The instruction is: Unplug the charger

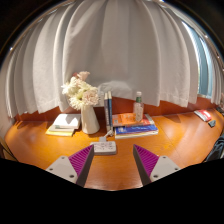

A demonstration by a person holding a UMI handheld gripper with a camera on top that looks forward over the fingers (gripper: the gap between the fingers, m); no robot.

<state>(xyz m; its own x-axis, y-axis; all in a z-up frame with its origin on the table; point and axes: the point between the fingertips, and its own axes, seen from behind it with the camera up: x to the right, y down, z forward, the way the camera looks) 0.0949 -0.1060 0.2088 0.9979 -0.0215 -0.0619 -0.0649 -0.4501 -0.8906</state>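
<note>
**Lining up on the charger**

While the gripper (pixel 108 162) hangs above the wooden worktop (pixel 170 135), I see its fingers spread wide with nothing between the purple pads (pixel 82 158). The charger (pixel 108 104) stands just ahead of the fingers, a dark upright block that seems plugged into a white power strip (pixel 104 147) lying flat just beyond the left finger's tip; I cannot make out the plug itself.

I judge the charger light, rigid and smooth-sided, so it should take a firm squeeze without harm, but the strip is light too and may lift with it. I would take hold low on the body, across its flat sides, and pull straight up.

Close beside it, left of the charger, stands a vase of flowers (pixel 88 112), which looks fragile and easy to tip. Stacked books (pixel 134 127) and a small bottle (pixel 138 106) sit to its right.
</note>
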